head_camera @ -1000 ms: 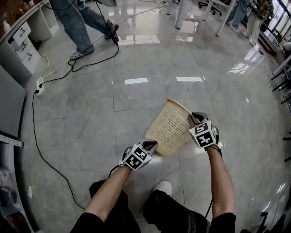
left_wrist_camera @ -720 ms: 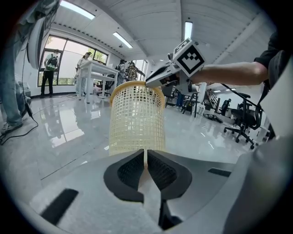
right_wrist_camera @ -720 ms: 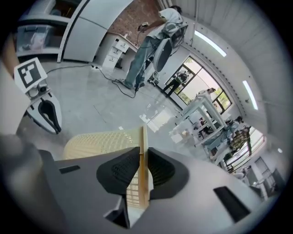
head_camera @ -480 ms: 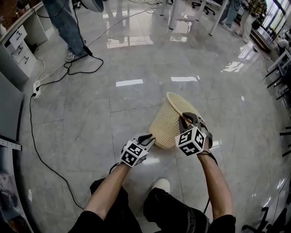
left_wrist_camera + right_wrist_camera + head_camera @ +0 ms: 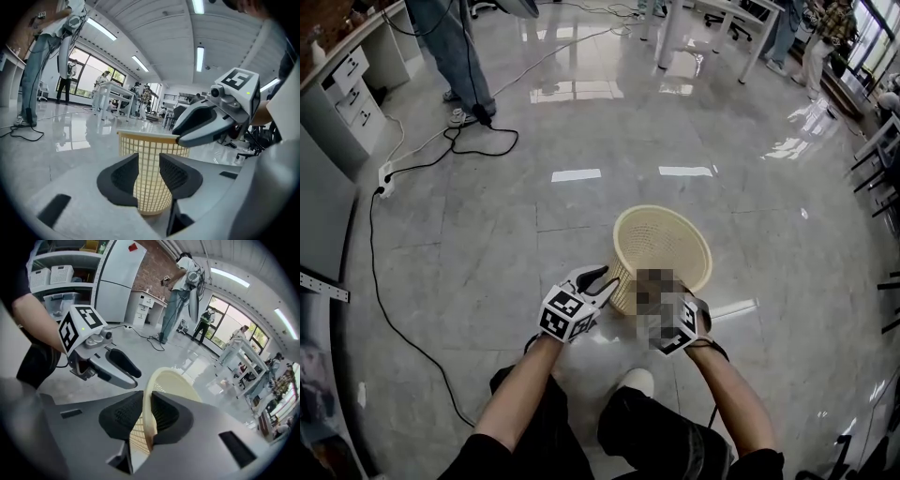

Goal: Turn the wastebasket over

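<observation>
Wastebasket of cream plastic lattice [image 5: 661, 208] stands mouth-up; right gripper [image 5: 144, 416] pinches its near rim, left gripper [image 5: 149, 174], jaws opening and empty, faces its wall.

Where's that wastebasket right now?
In the head view the wastebasket stands upright, mouth up, right of centre on the floor. The right gripper is clamped on its near rim; the left gripper, jaws opening and empty, is beside its left wall.
</observation>
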Demonstrator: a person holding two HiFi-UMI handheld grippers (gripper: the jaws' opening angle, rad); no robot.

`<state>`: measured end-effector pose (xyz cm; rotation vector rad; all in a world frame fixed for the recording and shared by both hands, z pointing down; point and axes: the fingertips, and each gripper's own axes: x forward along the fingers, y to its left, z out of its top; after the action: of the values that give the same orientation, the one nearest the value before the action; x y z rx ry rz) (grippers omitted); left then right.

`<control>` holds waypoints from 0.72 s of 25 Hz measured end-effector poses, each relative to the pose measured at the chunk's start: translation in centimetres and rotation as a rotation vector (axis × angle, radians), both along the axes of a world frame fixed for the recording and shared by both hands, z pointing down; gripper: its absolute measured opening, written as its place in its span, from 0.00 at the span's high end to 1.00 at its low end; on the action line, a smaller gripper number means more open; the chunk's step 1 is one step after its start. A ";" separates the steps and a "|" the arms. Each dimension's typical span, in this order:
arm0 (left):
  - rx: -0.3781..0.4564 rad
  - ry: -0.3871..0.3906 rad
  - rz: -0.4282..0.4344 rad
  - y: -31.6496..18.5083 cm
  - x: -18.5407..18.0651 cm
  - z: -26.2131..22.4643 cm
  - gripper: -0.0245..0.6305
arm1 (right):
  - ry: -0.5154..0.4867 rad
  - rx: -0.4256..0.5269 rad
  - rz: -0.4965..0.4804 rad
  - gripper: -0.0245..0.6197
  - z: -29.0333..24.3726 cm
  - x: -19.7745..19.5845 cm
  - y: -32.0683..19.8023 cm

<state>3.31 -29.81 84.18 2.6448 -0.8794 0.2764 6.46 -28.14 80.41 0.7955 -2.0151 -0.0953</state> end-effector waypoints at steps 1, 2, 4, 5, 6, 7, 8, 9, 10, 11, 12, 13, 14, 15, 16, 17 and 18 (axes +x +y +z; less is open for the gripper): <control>-0.003 0.000 0.010 0.2 -0.1 -0.1 0.77 | 0.021 -0.008 -0.028 0.87 0.4 -0.7 0.6; -0.005 -0.005 0.029 0.5 -0.2 -0.1 0.77 | 0.046 -0.013 -0.056 0.87 0.9 -1.4 1.3; -0.011 -0.036 0.078 1.3 -0.4 0.3 0.77 | 0.073 -0.026 -0.093 0.87 1.8 -2.6 2.3; -0.017 -0.053 0.097 1.7 -0.5 0.6 0.77 | 0.070 -0.036 -0.099 0.87 2.3 -3.0 2.7; -0.024 -0.066 0.112 2.0 -0.6 1.0 0.77 | 0.060 -0.050 -0.101 0.87 2.7 -3.2 3.0; -0.030 -0.077 0.125 2.3 -0.7 1.3 0.77 | 0.049 -0.064 -0.100 0.86 3.0 -3.3 3.3; -0.031 -0.089 0.140 2.6 -0.7 1.5 0.77 | 0.040 -0.080 -0.098 0.86 3.3 -3.3 3.6; -0.026 -0.105 0.157 2.8 -0.8 1.8 0.76 | 0.032 -0.096 -0.095 0.86 3.7 -3.4 3.7; -0.018 -0.125 0.177 3.0 -0.9 2.1 0.76 | 0.026 -0.115 -0.090 0.86 4.1 -3.4 3.9; -0.012 -0.145 0.195 3.1 -1.1 2.5 0.76 | 0.020 -0.136 -0.085 0.86 4.6 -3.5 4.1; -0.011 -0.161 0.210 3.4 -1.2 2.9 0.76 | 0.015 -0.157 -0.081 0.86 5.2 -3.5 4.3; -0.015 -0.170 0.221 3.6 -1.4 3.3 0.76 | 0.011 -0.175 -0.078 0.86 5.7 -3.4 4.5; -0.022 -0.174 0.227 3.8 -1.6 3.6 0.76 | 0.007 -0.187 -0.075 0.86 6.2 -3.3 4.8; -0.028 -0.175 0.227 4.0 -1.8 3.9 0.76 | 0.002 -0.191 -0.073 0.86 6.6 -3.3 5.1; -0.030 -0.177 0.220 3.9 -2.1 4.1 0.76 | -0.003 -0.188 -0.073 0.86 6.8 -3.3 5.3; -0.026 -0.183 0.210 3.7 -2.4 4.2 0.76 | -0.005 -0.181 -0.074 0.86 6.9 -3.2 5.3; -0.016 -0.197 0.207 3.6 -2.7 4.2 0.76 | -0.005 -0.175 -0.076 0.86 6.9 -3.2 5.2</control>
<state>0.57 -26.26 88.39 2.7303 -0.6553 0.6016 3.22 -22.96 87.33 0.6088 -2.0273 0.0393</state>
